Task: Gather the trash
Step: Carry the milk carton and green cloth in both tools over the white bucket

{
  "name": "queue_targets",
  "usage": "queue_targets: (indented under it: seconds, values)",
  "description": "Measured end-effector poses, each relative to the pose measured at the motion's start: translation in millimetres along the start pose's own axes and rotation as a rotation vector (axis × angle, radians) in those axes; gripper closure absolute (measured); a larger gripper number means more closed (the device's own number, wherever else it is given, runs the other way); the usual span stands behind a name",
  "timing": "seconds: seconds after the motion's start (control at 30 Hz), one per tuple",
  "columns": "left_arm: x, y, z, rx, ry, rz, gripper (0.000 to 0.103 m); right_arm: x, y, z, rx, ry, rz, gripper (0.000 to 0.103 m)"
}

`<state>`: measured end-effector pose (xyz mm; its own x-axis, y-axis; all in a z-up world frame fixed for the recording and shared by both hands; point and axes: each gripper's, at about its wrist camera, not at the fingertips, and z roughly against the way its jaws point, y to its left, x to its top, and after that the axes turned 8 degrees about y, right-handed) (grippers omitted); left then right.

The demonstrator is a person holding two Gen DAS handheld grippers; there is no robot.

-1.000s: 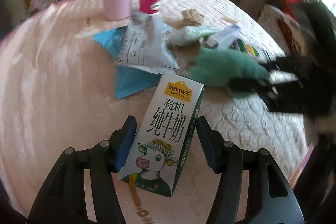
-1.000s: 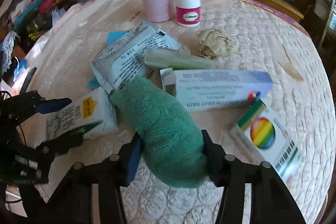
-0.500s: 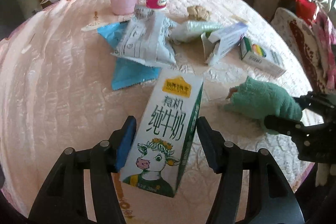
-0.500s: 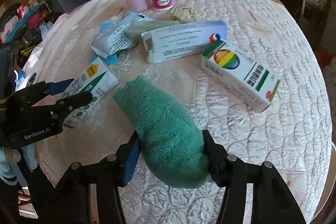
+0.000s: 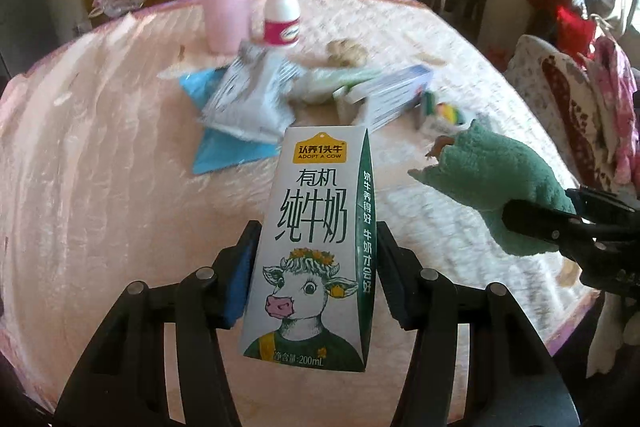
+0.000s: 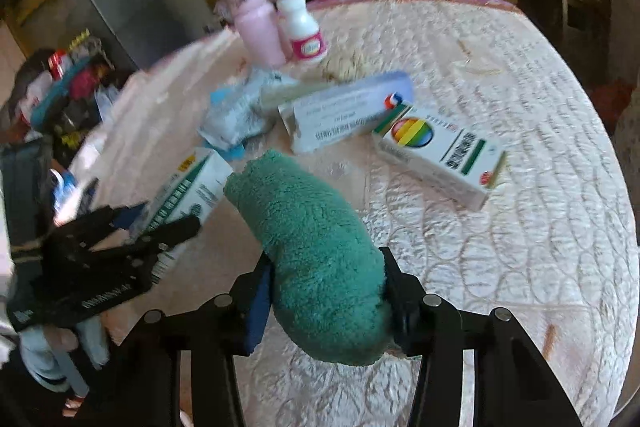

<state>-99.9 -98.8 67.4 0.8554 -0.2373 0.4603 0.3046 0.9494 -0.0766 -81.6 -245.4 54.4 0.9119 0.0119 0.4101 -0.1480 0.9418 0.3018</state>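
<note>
A white and green milk carton (image 5: 316, 167) with a cow picture stands lifted over the pink quilted table (image 5: 100, 167). My left gripper (image 5: 318, 227) grips it, its jaws closing tighter on the carton's sides. To its right hangs a fluffy green cloth (image 5: 496, 183) held by my right gripper (image 5: 560, 219). In the right wrist view the green cloth (image 6: 304, 211) bulges between the pads of the right gripper (image 6: 326, 259), whose jaws are closing on it. The carton (image 6: 192, 187) and left gripper (image 6: 160, 223) show at the left there.
A pink bottle (image 5: 226, 15) and a white pill bottle (image 5: 281, 15) stand at the back. Mid-table lie a grey pouch (image 5: 252, 99), a blue wrapper (image 5: 224, 151), crumpled paper (image 5: 346, 51), a long white box (image 6: 344, 111) and a rainbow-printed box (image 6: 436, 147).
Both grippers have drawn back from the pile toward the table's near edge and risen a little, carrying the carton and the green cloth with them.
</note>
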Motion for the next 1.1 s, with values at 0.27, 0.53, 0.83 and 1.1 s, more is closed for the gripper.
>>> queue_targets:
  seconds: [0.27,0.53,0.83,1.1]
  values:
    - [7,-45,15,-0.013,-0.046,-0.055,0.050,-17,-14,42,-0.016,-0.067,-0.033,0.055]
    - [17,-90,19,-0.043,-0.060,-0.101,0.050,-28,-44,73,-0.057,-0.122,-0.084,0.055]
    - [26,-146,15,-0.097,-0.052,-0.170,0.050,-44,-89,108,-0.109,-0.165,-0.157,0.055]
    - [31,-198,8,-0.145,-0.041,-0.239,0.050,-65,-135,132,-0.146,-0.185,-0.238,0.055]
